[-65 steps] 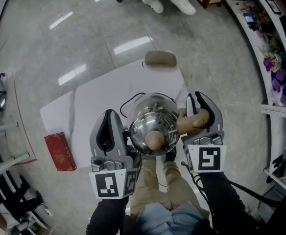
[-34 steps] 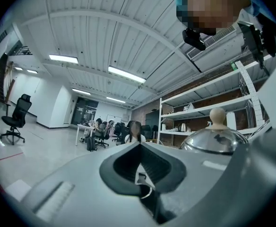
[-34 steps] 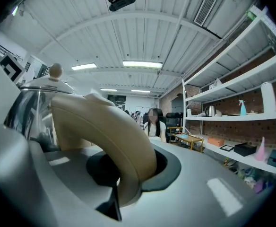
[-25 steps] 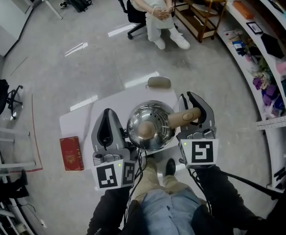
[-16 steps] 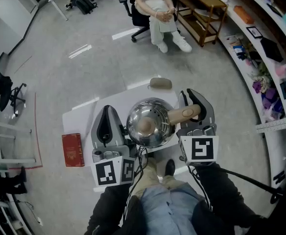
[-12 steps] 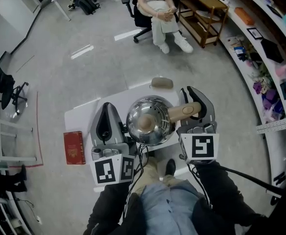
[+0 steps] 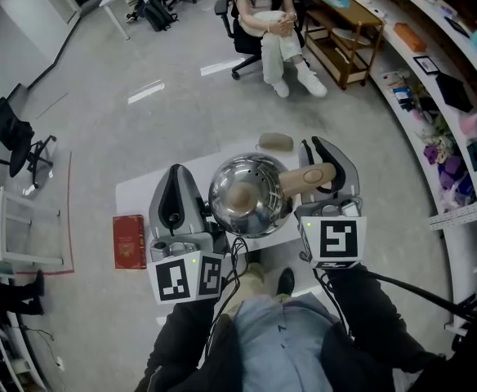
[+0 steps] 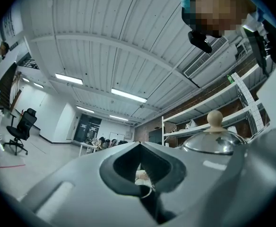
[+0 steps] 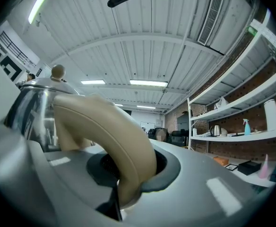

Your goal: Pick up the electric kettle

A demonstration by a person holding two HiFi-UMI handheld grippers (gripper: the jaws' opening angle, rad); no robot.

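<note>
Electric kettle (image 7: 247, 194) hangs by its beige handle (image 7: 306, 178), clenched in the right gripper (image 7: 324, 155). Its steel body sits between those jaws and the closed left gripper (image 7: 176, 184). Held one-sided, it could swing or slip towards the white table (image 7: 132, 198) beyond.

White table (image 7: 136, 196), tan pad (image 7: 276, 142) at edge
</note>
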